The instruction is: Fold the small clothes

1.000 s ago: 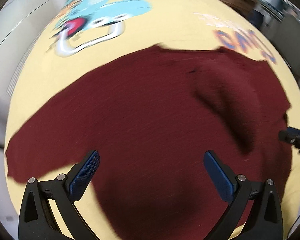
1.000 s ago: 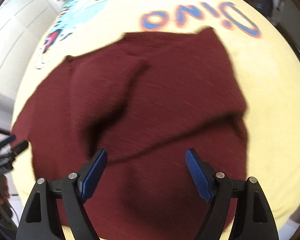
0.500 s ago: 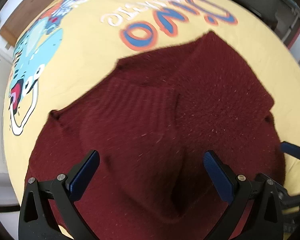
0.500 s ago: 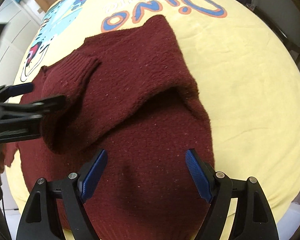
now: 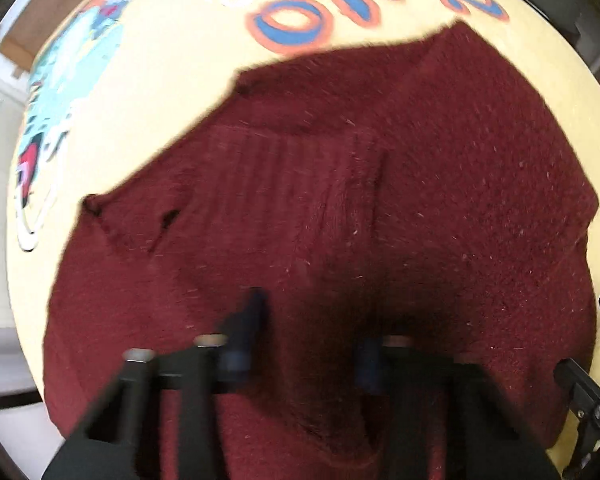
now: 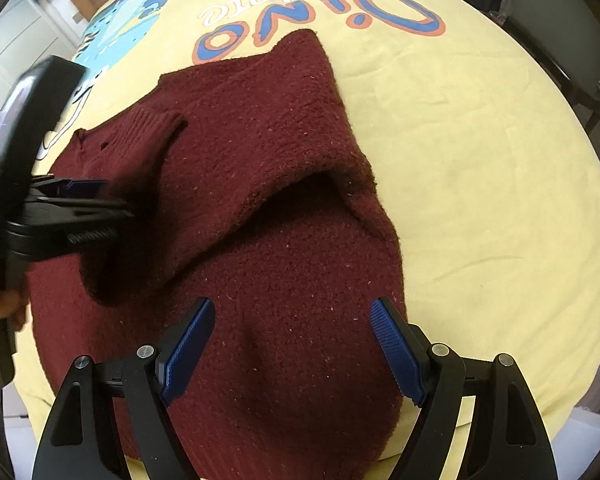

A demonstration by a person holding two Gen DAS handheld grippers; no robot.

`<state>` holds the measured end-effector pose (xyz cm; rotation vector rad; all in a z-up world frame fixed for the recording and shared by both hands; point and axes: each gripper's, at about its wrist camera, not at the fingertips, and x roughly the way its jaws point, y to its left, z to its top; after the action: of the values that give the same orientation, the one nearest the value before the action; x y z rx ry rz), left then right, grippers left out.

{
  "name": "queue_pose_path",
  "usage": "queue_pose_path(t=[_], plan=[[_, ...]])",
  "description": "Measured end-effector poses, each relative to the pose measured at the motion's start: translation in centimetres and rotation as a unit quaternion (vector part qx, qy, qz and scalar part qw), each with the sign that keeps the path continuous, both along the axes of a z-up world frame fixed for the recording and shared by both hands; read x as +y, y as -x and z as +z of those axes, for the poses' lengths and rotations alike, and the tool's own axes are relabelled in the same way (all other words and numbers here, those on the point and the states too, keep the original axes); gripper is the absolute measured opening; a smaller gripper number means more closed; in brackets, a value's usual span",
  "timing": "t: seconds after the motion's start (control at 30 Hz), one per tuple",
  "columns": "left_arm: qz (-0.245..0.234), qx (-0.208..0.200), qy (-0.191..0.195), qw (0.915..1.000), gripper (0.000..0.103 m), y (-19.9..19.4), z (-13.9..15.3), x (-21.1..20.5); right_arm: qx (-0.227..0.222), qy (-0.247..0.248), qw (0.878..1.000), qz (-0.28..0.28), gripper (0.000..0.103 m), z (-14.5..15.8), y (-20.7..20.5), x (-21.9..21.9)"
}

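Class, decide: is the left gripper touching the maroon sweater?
Touching. The right wrist view shows the left gripper closed on a raised fold of the maroon sweater.

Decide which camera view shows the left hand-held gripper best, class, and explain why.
The right wrist view: the left hand-held gripper appears side-on and fairly sharp, its jaws shut on the maroon sweater. The left wrist view shows it blurred, its tips sunk in dark knit.
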<state>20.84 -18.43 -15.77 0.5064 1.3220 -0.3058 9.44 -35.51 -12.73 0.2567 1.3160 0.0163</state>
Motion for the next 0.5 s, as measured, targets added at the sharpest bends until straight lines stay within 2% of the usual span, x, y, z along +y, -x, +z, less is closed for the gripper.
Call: queue_pose_path(t=[0.27, 0.37, 0.5], plan=[[0.067, -0.037, 0.074, 0.9943, 0.013, -0.2, 4.5, 7.4, -0.003, -0.001, 1.000, 0.004, 0.081, 0.2, -0.4, 0.6], [0.112, -0.033, 0.122, 0.9857, 0.014, 0.5, 5.1, 11.1, -0.004, -0.004, 1.000, 0.006, 0.082, 0.1, -0.5, 0.9], [0.170, -0.015, 0.169, 0.9706, 0.015, 1.8, 3.5, 15.1, -0.003, -0.004, 1.000, 0.012, 0.082, 0.0, -0.4, 1.4]])
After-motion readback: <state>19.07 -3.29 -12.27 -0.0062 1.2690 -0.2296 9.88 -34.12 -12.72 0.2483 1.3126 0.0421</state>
